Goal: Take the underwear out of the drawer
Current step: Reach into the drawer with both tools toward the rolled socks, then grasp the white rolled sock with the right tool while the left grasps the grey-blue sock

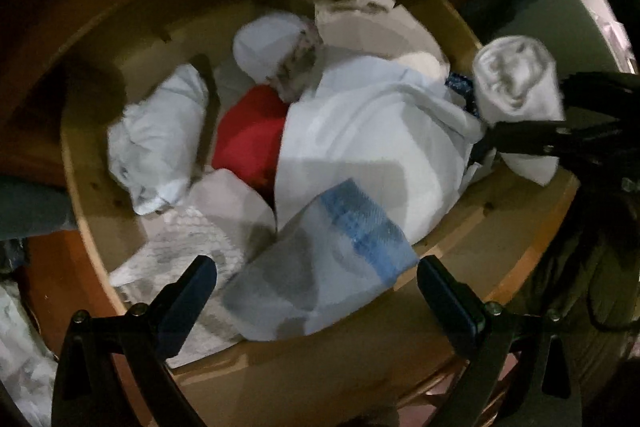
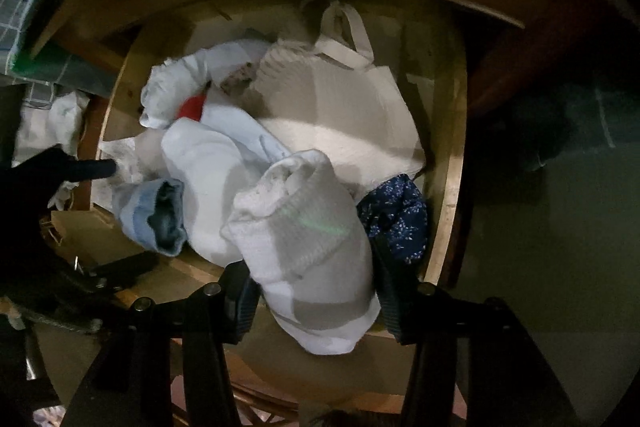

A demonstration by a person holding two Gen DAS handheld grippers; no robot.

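2 grippers work over the open wooden drawer [image 1: 100, 227]: the left gripper [image 1: 316, 287] hangs spread above a blue-banded roll [image 1: 340, 251], apparently lining up a grab, while the right gripper [image 2: 312, 291] pinches a white rolled garment [image 2: 304, 227], probably underwear, above the drawer's front edge for removal.

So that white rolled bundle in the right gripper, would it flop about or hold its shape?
The white rolled bundle probably keeps its lump shape, being rolled on itself. It looks soft knit, so the right gripper likely dents it. Probably light.
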